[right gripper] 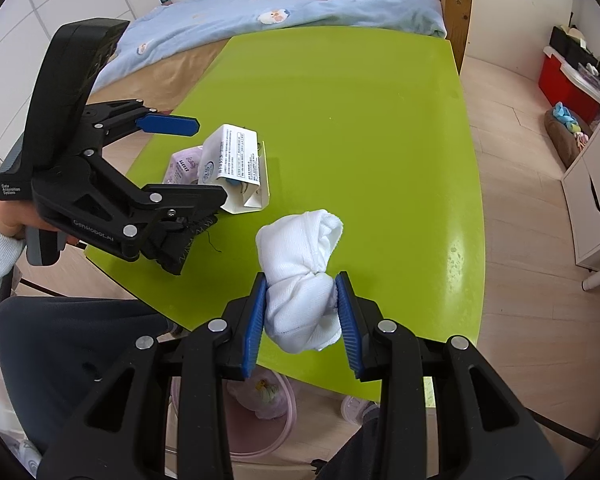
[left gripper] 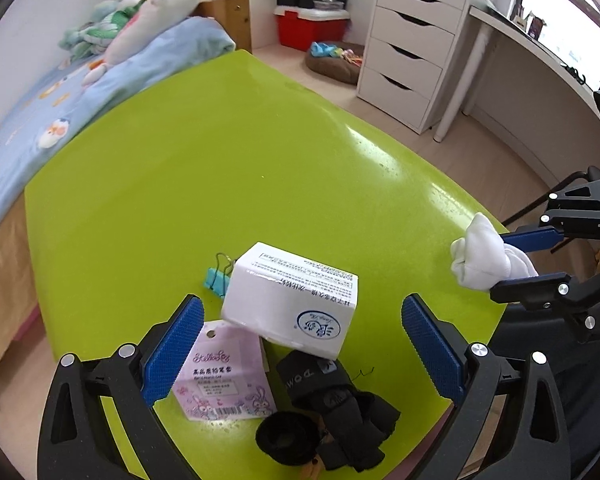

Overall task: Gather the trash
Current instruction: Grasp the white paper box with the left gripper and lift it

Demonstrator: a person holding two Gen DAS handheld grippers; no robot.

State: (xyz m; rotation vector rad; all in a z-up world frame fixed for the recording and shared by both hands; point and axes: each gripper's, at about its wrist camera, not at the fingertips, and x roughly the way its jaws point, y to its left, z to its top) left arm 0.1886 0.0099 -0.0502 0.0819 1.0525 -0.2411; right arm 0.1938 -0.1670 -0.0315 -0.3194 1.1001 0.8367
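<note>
Judging by what lay on the green counter (left gripper: 260, 140), the collecting was only under way: one piece was in hand and the rest was untouched.

At the left, the left gripper (left gripper: 300, 350) hung over the near clutter with its fingers (left gripper: 172, 352) spread wide and nothing between them. Under it lay one pink printed packet (left gripper: 224, 376), one white carton (left gripper: 296, 296) leaning on the packet, one teal binder clip (left gripper: 216, 278) just behind the carton, and one heap of black fabric (left gripper: 340, 408), perhaps gloves, though I could not tell how many pieces made it up.

At the right, the right gripper (right gripper: 301, 308) had its fingers (right gripper: 256, 320) clamped on one white balled cloth (right gripper: 300, 272), held above the counter's near edge. Below that edge one pink basin (right gripper: 260, 420) stood on the floor, probably the place for the trash; that is a guess.

Four lots therefore appeared left to clear.
</note>
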